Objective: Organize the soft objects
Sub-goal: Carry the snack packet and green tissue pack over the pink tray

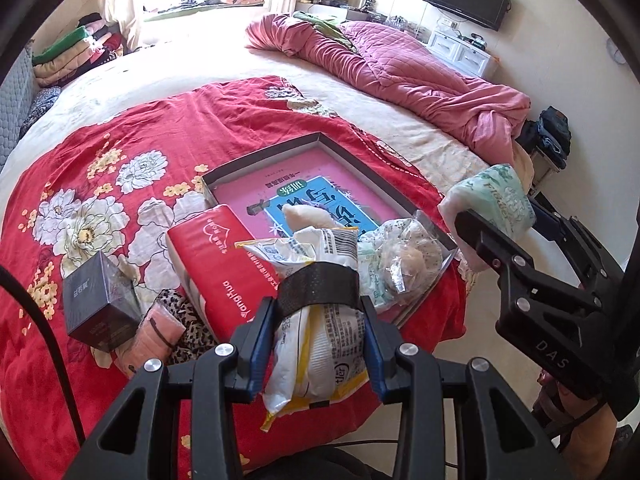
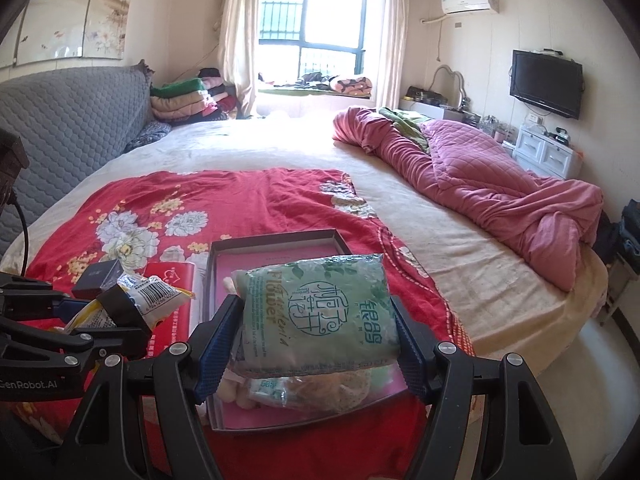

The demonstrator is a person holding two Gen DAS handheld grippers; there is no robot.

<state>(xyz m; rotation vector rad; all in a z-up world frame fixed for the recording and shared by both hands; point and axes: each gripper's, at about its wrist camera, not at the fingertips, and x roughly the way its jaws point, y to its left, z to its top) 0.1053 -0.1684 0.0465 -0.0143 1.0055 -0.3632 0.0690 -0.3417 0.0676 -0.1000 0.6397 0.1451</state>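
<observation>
My left gripper (image 1: 318,318) is shut on a white and yellow soft packet (image 1: 320,344) with a black band around it, held above the red flowered blanket (image 1: 120,152). In the right wrist view the same packet (image 2: 152,292) shows at the left. My right gripper (image 2: 316,316) is shut on a green tissue pack (image 2: 320,304), held over a dark shallow box (image 2: 276,238) with a pink book inside. That pack (image 1: 500,196) appears at the right of the left wrist view. Clear bags of soft items (image 1: 404,256) lie in the box's near corner.
On the blanket left of the box lie a red tissue pack (image 1: 216,264), a black cube box (image 1: 100,304), a pink pouch (image 1: 156,332) and a leopard cloth (image 1: 188,320). A crumpled pink quilt (image 1: 400,72) covers the bed's far right. Folded blankets (image 2: 184,100) are stacked by the window.
</observation>
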